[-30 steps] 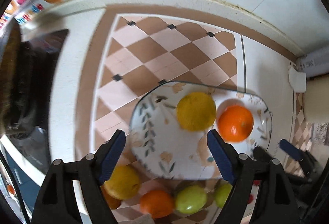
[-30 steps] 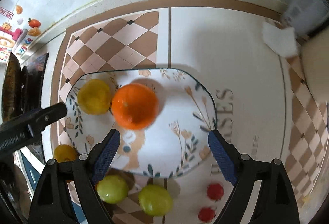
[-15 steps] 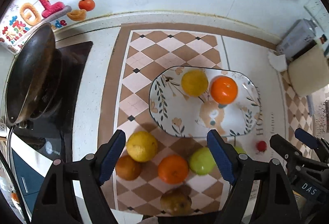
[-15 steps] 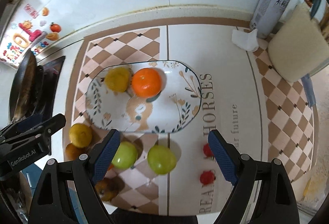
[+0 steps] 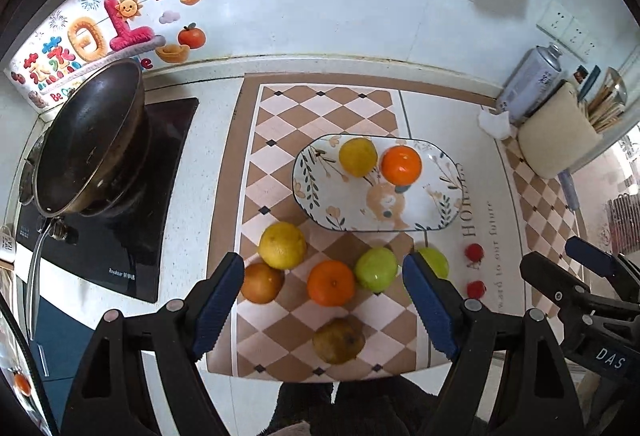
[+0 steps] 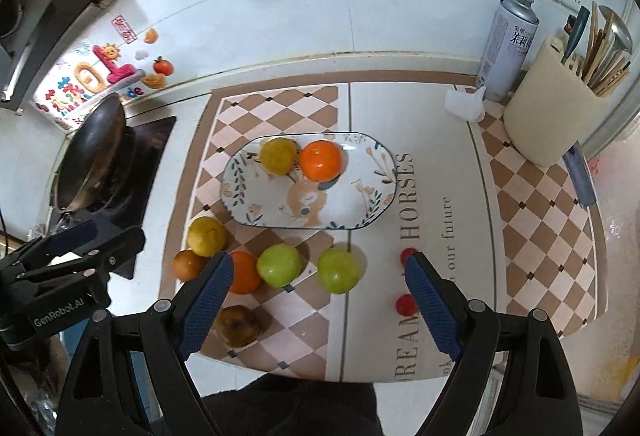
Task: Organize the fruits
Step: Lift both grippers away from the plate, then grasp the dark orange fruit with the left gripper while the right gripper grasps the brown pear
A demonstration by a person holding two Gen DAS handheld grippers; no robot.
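Observation:
An oval floral plate (image 5: 340,208) (image 6: 360,204) on the checked mat holds a yellow fruit (image 5: 357,157) (image 6: 279,155) and an orange (image 5: 401,164) (image 6: 321,160). In front of it lie a yellow fruit (image 5: 282,245) (image 6: 207,235), a brownish one (image 5: 262,282) (image 6: 188,265), an orange (image 5: 331,283) (image 6: 245,272), two green fruits (image 5: 376,269) (image 6: 279,264) (image 6: 338,270), a dark bruised fruit (image 5: 338,340) (image 6: 239,325) and two small red fruits (image 5: 475,252) (image 6: 406,304). My left gripper (image 5: 323,306) and right gripper (image 6: 318,306) hang high above the loose fruit, both open and empty.
A dark wok (image 5: 92,140) (image 6: 94,152) sits on a black hob at the left. At the back right stand a spray can (image 6: 506,48), a crumpled tissue (image 6: 464,104) and a cream utensil holder (image 6: 548,116). The counter's front edge lies just below the mat.
Both grippers have risen and pulled back from the plate, so the plate looks smaller and the whole row of loose fruit, the wok and the back wall have come into view. Their jaws stayed open.

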